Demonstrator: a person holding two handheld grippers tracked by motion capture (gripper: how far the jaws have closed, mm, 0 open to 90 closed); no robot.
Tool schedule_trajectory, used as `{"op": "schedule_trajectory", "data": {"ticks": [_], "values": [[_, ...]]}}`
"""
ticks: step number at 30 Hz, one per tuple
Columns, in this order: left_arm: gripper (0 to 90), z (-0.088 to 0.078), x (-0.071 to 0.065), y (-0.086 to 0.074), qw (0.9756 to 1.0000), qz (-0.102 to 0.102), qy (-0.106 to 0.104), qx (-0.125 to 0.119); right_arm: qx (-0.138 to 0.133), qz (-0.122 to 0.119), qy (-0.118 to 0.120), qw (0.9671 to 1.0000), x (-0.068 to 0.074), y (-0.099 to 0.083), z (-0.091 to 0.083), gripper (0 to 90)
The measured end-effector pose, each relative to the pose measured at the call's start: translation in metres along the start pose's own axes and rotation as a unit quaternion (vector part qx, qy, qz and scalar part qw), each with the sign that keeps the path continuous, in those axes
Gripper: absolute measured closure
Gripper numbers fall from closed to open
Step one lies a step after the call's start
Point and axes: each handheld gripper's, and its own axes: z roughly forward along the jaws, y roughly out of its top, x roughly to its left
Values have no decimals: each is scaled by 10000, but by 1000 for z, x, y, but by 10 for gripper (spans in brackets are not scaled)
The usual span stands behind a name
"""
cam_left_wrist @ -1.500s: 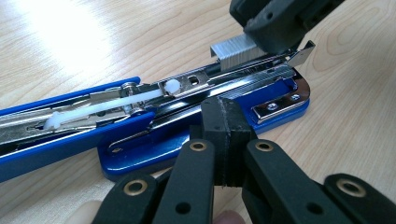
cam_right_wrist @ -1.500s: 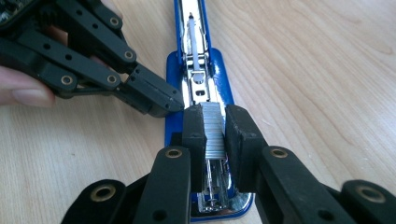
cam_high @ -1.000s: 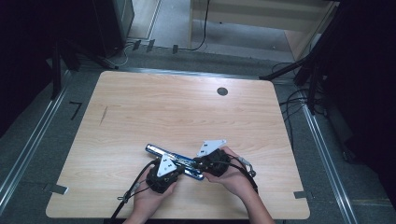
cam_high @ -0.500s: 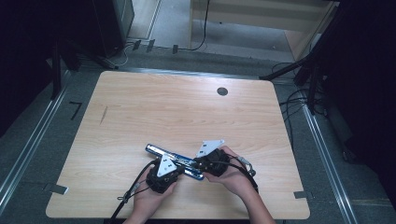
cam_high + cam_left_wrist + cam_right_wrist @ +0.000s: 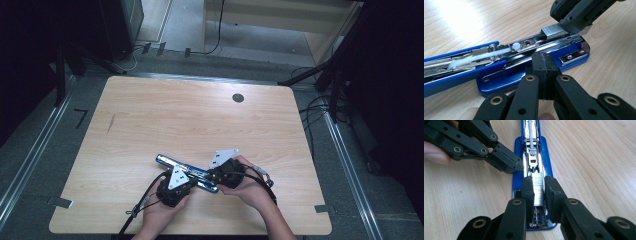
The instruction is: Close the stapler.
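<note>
A blue stapler (image 5: 186, 170) lies flipped open on the wooden table (image 5: 165, 115), low in the middle of the high view, between the two hands. The left gripper (image 5: 543, 65) has its jaws pressed fully together, their tips resting against the stapler's blue base and holding nothing. The right gripper (image 5: 539, 187) pinches a strip of staples (image 5: 538, 185) between its pads, right over the metal channel. In the left gripper view that same strip (image 5: 554, 32) sits at the upper right, under the other gripper's black jaws. A white plastic pusher (image 5: 480, 56) runs along the open arm. Near the table's far edge is a round dark cable hole (image 5: 238, 98). Cables (image 5: 320, 107) trail across the floor on the right, and a wooden shelf (image 5: 280, 17) stands beyond. I can't make out any brand or writing.
</note>
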Motion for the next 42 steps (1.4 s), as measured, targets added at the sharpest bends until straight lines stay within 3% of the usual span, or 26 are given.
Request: {"op": "schedule_trajectory", "data": {"ticks": [10, 15, 16, 18, 22, 27, 29, 32, 35, 42], "values": [[900, 0, 0, 0, 10000, 0, 2, -1, 16, -20, 2, 10000, 0, 0, 3, 795], [900, 0, 0, 0, 10000, 3, 1, 2, -46, 161, 18, 9999, -1, -2, 3, 770], [900, 0, 0, 0, 10000, 3, 2, 1, -158, 312, 86, 9994, -4, -3, 2, 743], [900, 0, 0, 0, 10000, 0, 4, 0, -302, 471, 115, 9984, -6, -4, -1, 761], [900, 0, 0, 0, 10000, -6, 0, -9, -477, 489, -1, 9977, -6, -5, -4, 840], [900, 0, 0, 0, 10000, 24, 5, 12, -502, 465, -41, 9976, -4, -3, 3, 862], [900, 0, 0, 0, 10000, 12, 1, 13, -499, 456, -46, 9977, -3, -4, 5, 860], [900, 0, 0, 0, 10000, 3, -9, 9, -553, 635, -78, 9964, -6, -3, 8, 832], [900, 0, 0, 0, 10000, -8, -10, -7, -690, 774, 137, 9945, -9, -3, 5, 779], [900, 0, 1, 0, 10000, 7, -11, 3, -531, 782, 176, 9954, -8, -10, 2, 769]]}}
